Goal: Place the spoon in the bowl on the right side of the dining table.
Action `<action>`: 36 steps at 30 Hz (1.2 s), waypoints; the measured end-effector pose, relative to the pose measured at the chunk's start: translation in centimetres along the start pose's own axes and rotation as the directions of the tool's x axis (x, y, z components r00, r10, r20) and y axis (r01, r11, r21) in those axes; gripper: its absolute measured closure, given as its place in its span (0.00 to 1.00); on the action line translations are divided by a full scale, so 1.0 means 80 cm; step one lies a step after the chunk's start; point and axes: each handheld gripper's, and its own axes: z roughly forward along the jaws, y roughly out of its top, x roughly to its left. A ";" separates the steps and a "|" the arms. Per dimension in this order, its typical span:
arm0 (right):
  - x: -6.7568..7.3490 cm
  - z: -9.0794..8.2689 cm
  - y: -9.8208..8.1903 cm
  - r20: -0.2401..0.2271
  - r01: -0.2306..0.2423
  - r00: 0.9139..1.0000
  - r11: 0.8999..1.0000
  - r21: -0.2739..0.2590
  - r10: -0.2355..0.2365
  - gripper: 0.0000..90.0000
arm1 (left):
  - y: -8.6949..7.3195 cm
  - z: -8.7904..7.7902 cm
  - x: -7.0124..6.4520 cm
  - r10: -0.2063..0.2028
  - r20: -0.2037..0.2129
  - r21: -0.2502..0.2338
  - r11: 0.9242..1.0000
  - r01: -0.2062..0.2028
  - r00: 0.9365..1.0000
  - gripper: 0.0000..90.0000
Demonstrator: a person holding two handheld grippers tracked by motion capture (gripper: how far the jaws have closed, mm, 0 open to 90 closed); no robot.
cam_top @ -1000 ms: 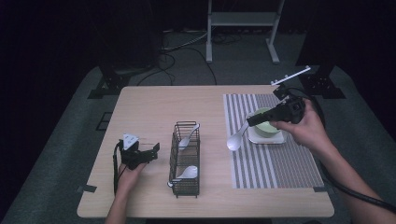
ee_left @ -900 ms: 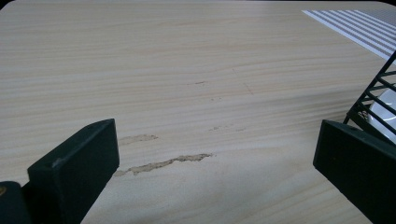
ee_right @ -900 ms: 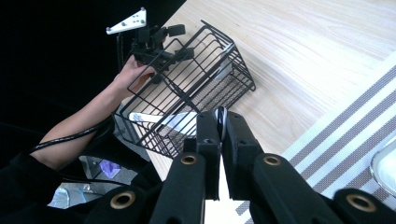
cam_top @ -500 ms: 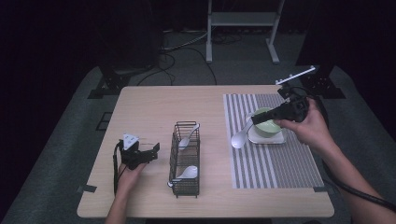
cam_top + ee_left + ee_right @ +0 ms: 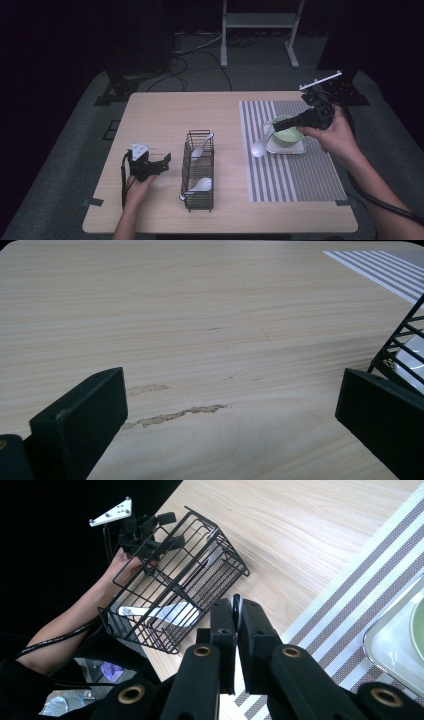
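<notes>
Wire basket (image 5: 200, 170) stands mid-table (image 5: 165, 115) with two white spoons (image 5: 202, 184) inside, between the hands. Right tongs (image 5: 274, 128) are clenched on a white soup spoon (image 5: 262, 146), held low over the striped placemat (image 5: 292, 170); its bowl points toward the basket, handle running back up to the tongs. Just beside it a green bowl (image 5: 288, 134) sits in what seems a square dish (image 5: 296, 148). Left tongs (image 5: 230, 405) rest released on bare wood.
</notes>
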 end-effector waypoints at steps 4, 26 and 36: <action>-0.005 -0.001 0.000 0.006 -0.008 1.000 1.000 -0.003 0.008 0.95 | 0.000 0.000 0.000 0.000 0.000 0.000 1.000 0.000 1.000 0.00; -0.025 -0.011 -0.005 0.033 -0.048 0.998 0.999 -0.023 0.049 0.95 | 0.000 0.000 0.000 -0.003 0.001 0.002 1.000 0.003 1.000 0.00; -0.037 -0.016 -0.008 0.042 -0.073 0.996 0.997 -0.034 0.074 0.95 | 0.000 0.000 0.000 -0.002 0.000 0.000 1.000 0.002 1.000 0.00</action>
